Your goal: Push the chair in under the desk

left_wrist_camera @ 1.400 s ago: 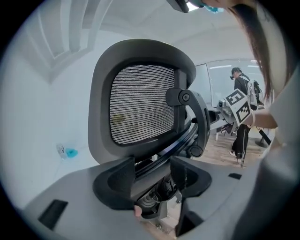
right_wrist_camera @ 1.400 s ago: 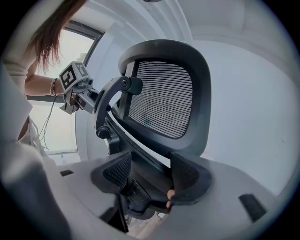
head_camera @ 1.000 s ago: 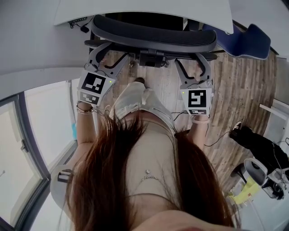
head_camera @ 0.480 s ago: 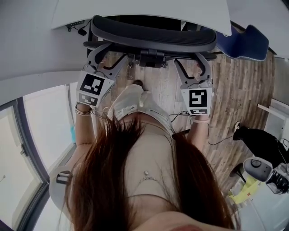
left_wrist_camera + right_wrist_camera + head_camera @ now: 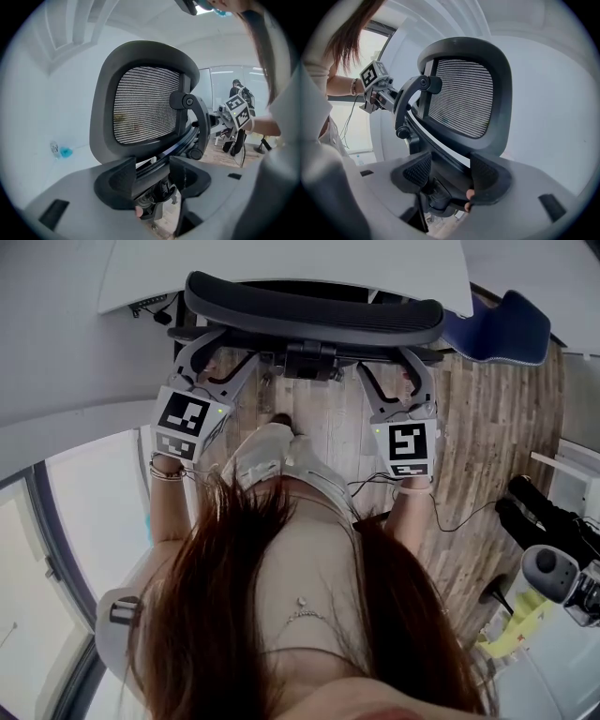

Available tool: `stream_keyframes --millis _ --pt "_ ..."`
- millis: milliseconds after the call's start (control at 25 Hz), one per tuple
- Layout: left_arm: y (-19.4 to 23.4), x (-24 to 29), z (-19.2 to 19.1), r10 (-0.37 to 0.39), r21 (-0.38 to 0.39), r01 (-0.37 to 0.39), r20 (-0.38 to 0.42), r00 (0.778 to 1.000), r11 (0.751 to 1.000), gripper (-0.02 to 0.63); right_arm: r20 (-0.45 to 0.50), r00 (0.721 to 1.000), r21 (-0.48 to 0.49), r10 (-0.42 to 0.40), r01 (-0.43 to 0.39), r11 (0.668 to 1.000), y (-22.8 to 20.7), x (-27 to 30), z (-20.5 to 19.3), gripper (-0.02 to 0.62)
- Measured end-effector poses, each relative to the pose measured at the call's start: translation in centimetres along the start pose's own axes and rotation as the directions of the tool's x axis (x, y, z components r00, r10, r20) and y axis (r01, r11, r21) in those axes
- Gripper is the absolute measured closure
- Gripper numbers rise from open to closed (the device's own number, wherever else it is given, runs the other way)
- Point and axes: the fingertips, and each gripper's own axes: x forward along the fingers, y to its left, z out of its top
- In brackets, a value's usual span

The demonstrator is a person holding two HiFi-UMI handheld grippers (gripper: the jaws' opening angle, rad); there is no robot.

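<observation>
Judging from the head view, we put the push close to done: the chair (image 5: 314,317) sits with the top of its backrest right at the front edge of the desk (image 5: 281,268), and the seat is out of sight beneath the white top, so whatever travel is left looks short. We hold the chair from behind with both tools. The left gripper (image 5: 153,174) has its jaws standing wide with the curved back frame filling the gap between the pads, and the right gripper (image 5: 450,176) shows the same on its own side. We read both as clamped on that frame, though the dark parts run together there and the pinch is likely rather than certain. What remains, as we see it, is a last nudge forward until the backrest meets the desk edge, then letting go and stepping back. That edge is the limit ahead, and the backrest looks nearly level with it already, so we would push gently. To the right a blue chair (image 5: 506,329) stands near the desk corner, just beside our chair's line, which leaves little room to swing that way. The wooden floor (image 5: 497,437) behind the chair is open where we stand, apart from a cable (image 5: 450,521) trailing to our right, which we should mind when retreating.
</observation>
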Motion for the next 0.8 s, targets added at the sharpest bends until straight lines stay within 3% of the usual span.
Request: stream_keyframes --millis 800 --pt "0.97 0.77 0.74 0.001 0.008 -0.001 0.028 1.000 1.000 0.380 -0.001 1.000 0.002 -0.027 0.027 1.000 -0.62 0.69 0.38 0.334"
